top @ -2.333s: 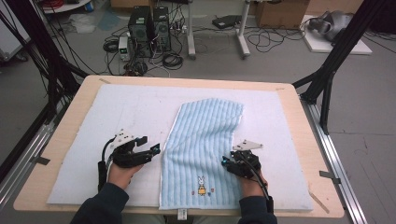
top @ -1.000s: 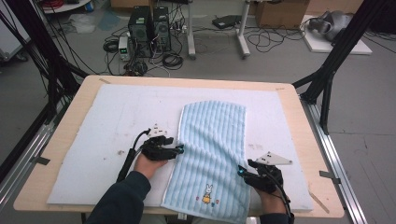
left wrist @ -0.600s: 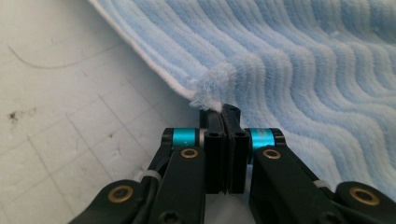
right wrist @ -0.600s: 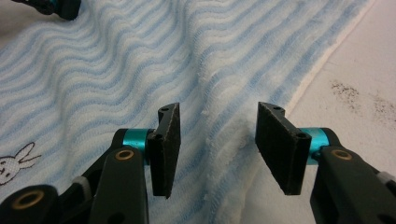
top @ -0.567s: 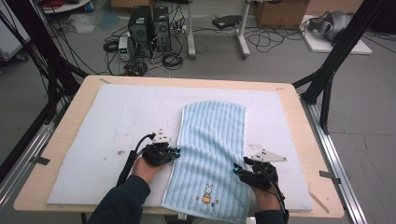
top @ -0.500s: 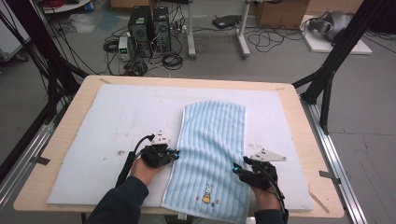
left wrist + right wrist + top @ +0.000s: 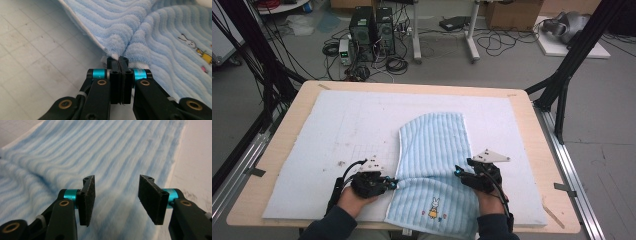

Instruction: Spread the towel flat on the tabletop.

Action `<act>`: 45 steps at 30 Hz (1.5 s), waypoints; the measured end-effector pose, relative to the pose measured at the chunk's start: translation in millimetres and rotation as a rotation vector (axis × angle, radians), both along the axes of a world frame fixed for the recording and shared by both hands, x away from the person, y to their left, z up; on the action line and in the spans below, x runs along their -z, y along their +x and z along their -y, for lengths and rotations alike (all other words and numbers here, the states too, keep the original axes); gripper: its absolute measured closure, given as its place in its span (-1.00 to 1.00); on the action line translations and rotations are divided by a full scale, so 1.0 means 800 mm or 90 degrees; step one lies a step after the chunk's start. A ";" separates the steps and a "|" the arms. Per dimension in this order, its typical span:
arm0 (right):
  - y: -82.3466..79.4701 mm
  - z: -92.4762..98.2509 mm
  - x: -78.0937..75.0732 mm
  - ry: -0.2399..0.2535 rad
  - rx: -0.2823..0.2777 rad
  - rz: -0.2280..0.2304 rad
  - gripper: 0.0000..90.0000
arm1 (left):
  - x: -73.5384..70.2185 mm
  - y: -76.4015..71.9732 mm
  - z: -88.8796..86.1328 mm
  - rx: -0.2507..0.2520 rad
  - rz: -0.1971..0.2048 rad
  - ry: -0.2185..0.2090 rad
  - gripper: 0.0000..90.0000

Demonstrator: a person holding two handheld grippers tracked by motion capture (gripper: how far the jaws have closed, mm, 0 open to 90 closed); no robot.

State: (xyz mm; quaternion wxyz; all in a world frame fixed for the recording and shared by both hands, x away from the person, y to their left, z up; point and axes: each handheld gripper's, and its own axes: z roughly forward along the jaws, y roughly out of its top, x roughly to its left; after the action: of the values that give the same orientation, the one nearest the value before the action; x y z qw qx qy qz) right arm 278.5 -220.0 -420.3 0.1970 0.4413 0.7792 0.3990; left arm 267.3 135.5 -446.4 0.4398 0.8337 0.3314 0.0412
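A light blue striped towel (image 7: 434,145) with a small rabbit picture (image 7: 433,206) lies lengthwise on the mat, its near end hanging over the table's front edge. My left gripper (image 7: 392,184) is shut on the towel's left edge, and in the left gripper view the cloth (image 7: 160,30) bunches into a ridge right at the closed tips (image 7: 117,60). My right gripper (image 7: 460,175) is over the towel's right side. Its jaws (image 7: 116,192) have just been opening, with nothing pinched between the pads and only the towel (image 7: 100,150) below them.
A pale gridded mat (image 7: 337,130) covers the wooden table (image 7: 532,125). Bare mat (image 7: 197,157) lies just right of the towel's edge. Computer towers (image 7: 372,25) and cables are on the floor behind, with black frame legs (image 7: 562,80) at the table's corners.
My left gripper closed on the towel's left edge and drew toward the near side, bunching the cloth. My right gripper moved inward from the mat onto the towel's right side.
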 end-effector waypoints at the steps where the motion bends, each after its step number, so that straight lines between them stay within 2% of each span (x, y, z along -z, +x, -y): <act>1: 0.000 0.000 0.000 0.000 0.000 0.000 0.04 | 0.000 0.000 0.000 0.000 0.000 0.000 0.97; 2: 0.011 -0.010 -0.002 -0.007 -0.009 0.001 0.02 | 0.000 -0.004 -0.004 0.001 -0.002 -0.007 0.97; 4: 0.019 -0.019 -0.002 -0.021 -0.016 -0.007 0.00 | 0.000 -0.006 -0.007 0.002 -0.006 -0.013 0.97; 9: 0.040 -0.040 0.012 -0.059 -0.027 -0.043 -0.06 | -0.001 -0.015 -0.010 0.023 -0.019 -0.019 0.97; 11: 0.043 -0.045 0.017 -0.079 -0.033 -0.057 -0.02 | -0.001 -0.017 -0.012 0.026 -0.020 -0.020 0.97; 12: 0.043 -0.047 0.021 -0.092 -0.040 -0.062 0.10 | 0.000 -0.017 -0.012 0.023 -0.021 -0.025 0.96; 13: 0.043 -0.047 0.021 -0.092 -0.040 -0.062 0.10 | 0.000 -0.017 -0.012 0.023 -0.021 -0.025 0.95; 14: 0.042 -0.046 0.025 -0.083 -0.053 -0.071 0.32 | -0.001 -0.016 -0.014 0.015 -0.019 -0.033 0.88; 16: 0.038 -0.043 0.024 -0.081 -0.063 -0.072 0.79 | -0.002 -0.012 -0.016 -0.019 -0.021 -0.046 0.42; 18: 0.032 -0.041 0.022 -0.106 -0.079 -0.060 0.92 | -0.006 -0.009 -0.021 -0.041 -0.006 -0.061 0.24; 20: 0.023 -0.036 0.021 -0.117 -0.087 -0.054 0.93 | -0.010 -0.005 -0.027 -0.062 0.007 -0.070 0.07; 21: 0.017 -0.033 0.020 -0.121 -0.089 -0.051 0.93 | -0.012 -0.003 -0.030 -0.070 0.012 -0.076 0.05; 27: -0.010 -0.004 0.016 -0.108 -0.083 -0.039 0.92 | -0.024 0.012 -0.039 -0.111 0.042 -0.105 -0.01; 30: -0.020 0.009 0.014 -0.102 -0.080 -0.041 0.92 | -0.024 0.018 -0.041 -0.128 0.057 -0.106 -0.02; 33: -0.026 0.016 0.014 -0.102 -0.080 -0.043 0.92 | -0.024 0.022 -0.042 -0.134 0.059 -0.103 -0.02; 38: -0.042 0.026 0.012 -0.095 -0.132 -0.067 0.92 | -0.034 0.040 -0.041 -0.147 0.068 -0.116 -0.03; 39: -0.046 0.027 0.011 -0.096 -0.138 -0.070 0.92 | -0.036 0.043 -0.039 -0.145 0.073 -0.104 -0.03; 40: -0.048 0.029 0.009 -0.099 -0.141 -0.072 0.92 | -0.039 0.047 -0.037 -0.145 0.076 -0.103 -0.04; 42: -0.052 0.032 0.007 -0.103 -0.146 -0.081 0.92 | -0.043 0.053 -0.034 -0.147 0.086 -0.114 -0.03; 44: -0.054 0.036 0.006 -0.102 -0.152 -0.088 0.92 | -0.045 0.060 -0.032 -0.148 0.086 -0.107 -0.03; 45: -0.054 0.038 0.005 -0.101 -0.152 -0.088 0.89 | -0.046 0.063 -0.030 -0.153 0.088 -0.111 -0.03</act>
State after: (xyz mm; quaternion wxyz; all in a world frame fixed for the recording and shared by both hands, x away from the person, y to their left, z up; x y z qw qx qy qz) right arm 235.0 -250.4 -424.1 0.1283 0.3547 0.8669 0.3258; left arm 317.6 159.4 -409.8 0.5242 0.7420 0.3998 0.1216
